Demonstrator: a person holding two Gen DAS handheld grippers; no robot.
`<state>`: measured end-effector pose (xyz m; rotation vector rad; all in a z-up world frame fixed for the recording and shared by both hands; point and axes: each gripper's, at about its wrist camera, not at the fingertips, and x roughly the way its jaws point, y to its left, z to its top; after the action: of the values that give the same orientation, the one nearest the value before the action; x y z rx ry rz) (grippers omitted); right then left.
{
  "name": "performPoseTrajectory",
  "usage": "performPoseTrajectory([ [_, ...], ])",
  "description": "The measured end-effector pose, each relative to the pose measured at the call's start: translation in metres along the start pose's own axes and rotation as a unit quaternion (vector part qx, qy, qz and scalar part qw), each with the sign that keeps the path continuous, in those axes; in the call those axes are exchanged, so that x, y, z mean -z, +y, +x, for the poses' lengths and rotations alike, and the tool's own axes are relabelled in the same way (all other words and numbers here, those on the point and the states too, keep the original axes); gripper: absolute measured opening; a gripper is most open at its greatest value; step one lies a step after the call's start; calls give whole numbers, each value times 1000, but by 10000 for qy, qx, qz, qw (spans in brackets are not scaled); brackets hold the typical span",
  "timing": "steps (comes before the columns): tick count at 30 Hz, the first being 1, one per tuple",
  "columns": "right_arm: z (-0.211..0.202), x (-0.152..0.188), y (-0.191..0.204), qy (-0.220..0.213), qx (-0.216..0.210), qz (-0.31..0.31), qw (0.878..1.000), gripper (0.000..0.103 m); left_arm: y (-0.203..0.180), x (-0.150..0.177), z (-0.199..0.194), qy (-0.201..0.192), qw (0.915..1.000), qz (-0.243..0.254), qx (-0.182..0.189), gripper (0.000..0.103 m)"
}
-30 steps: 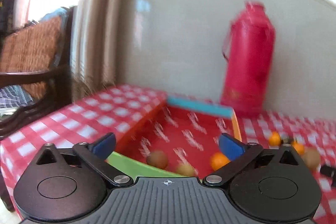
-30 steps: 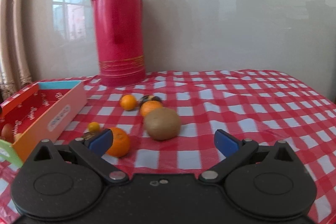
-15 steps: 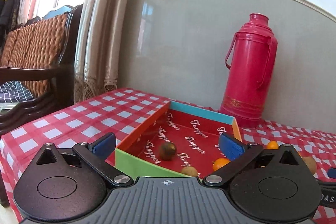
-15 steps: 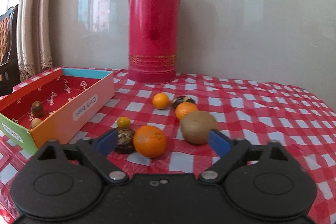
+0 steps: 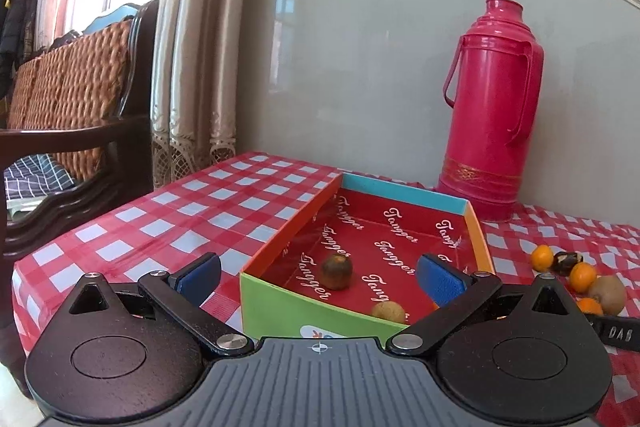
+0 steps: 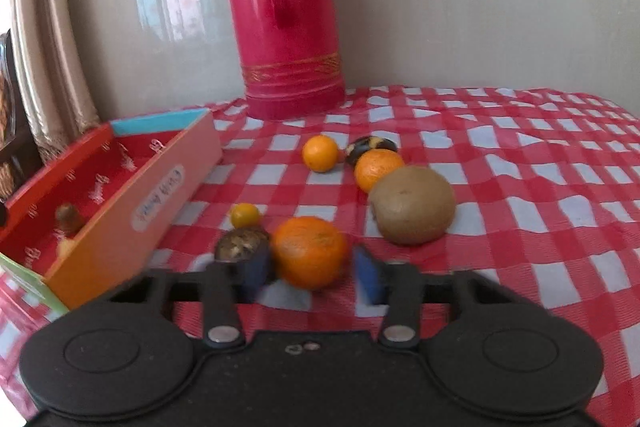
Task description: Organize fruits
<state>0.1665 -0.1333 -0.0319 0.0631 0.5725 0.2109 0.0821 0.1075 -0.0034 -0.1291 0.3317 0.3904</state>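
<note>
1. Since the earlier frame the right gripper [image 6: 312, 273] has advanced toward the fruit cluster and tipped downward, and the red flask [image 6: 282, 11] now fills more of its view; its blue pads, spread wide then, have swung in to either side of the large orange [image 6: 310, 251].
2. Right gripper: the jaws are closing with the large orange between them; motion blur hides whether the pads press its skin yet.
3. Key relation: the large orange sits at the right gripper's 12 o'clock, centred between the pads and resting on the checked worktop [image 6: 520, 187]. Being round, it offers no long axis to line up with.
4. Neighbours: a dark wrinkled fruit [image 6: 242, 245] touches the orange at its 9 o'clock, right by the left pad; a kiwi [image 6: 412, 209] lies near at 2 o'clock; a tiny yellow-orange fruit [image 6: 245, 215] lies at 10 o'clock.
5. Destination: the red-lined box [image 6: 132, 203] lies at the orange's 9 to 10 o'clock.
6. Left gripper [image 5: 320, 273]: jaws spread, nothing between them, hovering over the box's near end; the right hand is much the nearer to the orange.
7. Writing: "Tangger" repeats in white script across the box lining [image 5: 396, 251]; a white sticker [image 6: 158, 205] on its orange side carries handwriting I cannot read.
</note>
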Motion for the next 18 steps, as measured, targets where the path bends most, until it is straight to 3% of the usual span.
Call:
performPoseTrajectory([
  [9, -20, -10, 14, -452, -49, -88, 9989, 33, 9, -1, -4, -30, 10000, 58, -56, 103],
  [18, -39, -16, 67, -965, -646, -436, 9923, 33, 36, 0, -11, -29, 9997, 119, -204, 103],
])
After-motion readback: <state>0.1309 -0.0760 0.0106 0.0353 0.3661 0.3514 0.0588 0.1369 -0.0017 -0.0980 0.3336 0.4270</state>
